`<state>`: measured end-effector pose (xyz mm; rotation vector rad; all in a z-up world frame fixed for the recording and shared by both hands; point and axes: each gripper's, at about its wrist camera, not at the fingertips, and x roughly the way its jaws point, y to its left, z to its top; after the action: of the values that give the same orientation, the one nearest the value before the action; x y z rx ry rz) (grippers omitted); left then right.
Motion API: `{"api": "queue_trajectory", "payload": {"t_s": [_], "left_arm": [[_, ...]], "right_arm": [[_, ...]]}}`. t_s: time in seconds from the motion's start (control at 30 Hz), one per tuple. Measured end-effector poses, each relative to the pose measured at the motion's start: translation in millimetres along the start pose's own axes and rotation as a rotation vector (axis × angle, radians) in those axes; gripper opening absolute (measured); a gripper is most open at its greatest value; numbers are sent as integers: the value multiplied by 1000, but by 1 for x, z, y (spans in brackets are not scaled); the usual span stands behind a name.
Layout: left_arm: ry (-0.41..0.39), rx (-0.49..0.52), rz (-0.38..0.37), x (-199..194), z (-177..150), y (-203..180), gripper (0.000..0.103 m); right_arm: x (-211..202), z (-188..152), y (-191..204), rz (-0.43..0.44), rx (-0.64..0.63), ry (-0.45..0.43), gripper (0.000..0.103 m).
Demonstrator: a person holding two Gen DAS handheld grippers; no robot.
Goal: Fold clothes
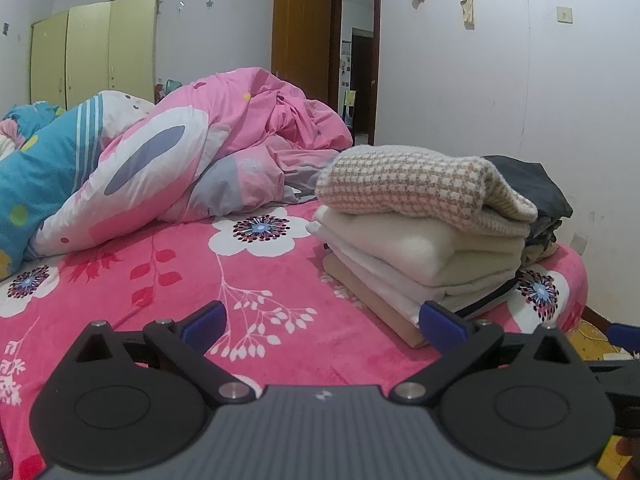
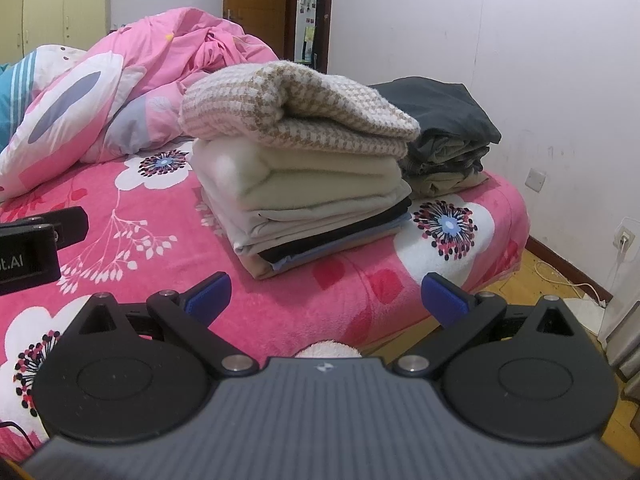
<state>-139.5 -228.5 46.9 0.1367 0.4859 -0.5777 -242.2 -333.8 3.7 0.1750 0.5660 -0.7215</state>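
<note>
left gripper (image 1: 324, 322) hangs low over a pink floral bed (image 1: 168, 280), blue-tipped jaws spread wide, nothing btwn them. right gripper (image 2: 326, 298) sits the same way at the bed's front edge: jaws wide apart, empty, w/ bedspread and a strip of wood floor (image 2: 520, 280) showing past them. part of the left tool's black body pokes into the right wrist view at far left, resting just above the bedspread.

just beyond both claws stands a stack of folded clothes (image 2: 320, 200) on the bed near its right corner. on top: a beige-and-white houndstooth knit (image 2: 296, 108), doubled over. below it, cream and pale layers, then a thin black piece and a light blue one near the bottom. a second, shorter pile of dark grey and olive clothes (image 2: 444, 136) sits right beside it, toward the wall.

behind, a rumpled pink duvet (image 1: 224, 136) heaps across the bed's far side, w/ a blue patterned quilt (image 1: 44, 168) at left. yellow wardrobe (image 1: 92, 52) and open brown door (image 1: 300, 28) in the bkgd.
</note>
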Motion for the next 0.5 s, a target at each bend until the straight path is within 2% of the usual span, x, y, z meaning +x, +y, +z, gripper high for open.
{"api": "queue_trajectory", "payload": {"t_s": [0.5], "left_arm": [[13,3,3,4,-2,3,103]], "right_arm": [[6,1,3,6,-2,10,102]]}}
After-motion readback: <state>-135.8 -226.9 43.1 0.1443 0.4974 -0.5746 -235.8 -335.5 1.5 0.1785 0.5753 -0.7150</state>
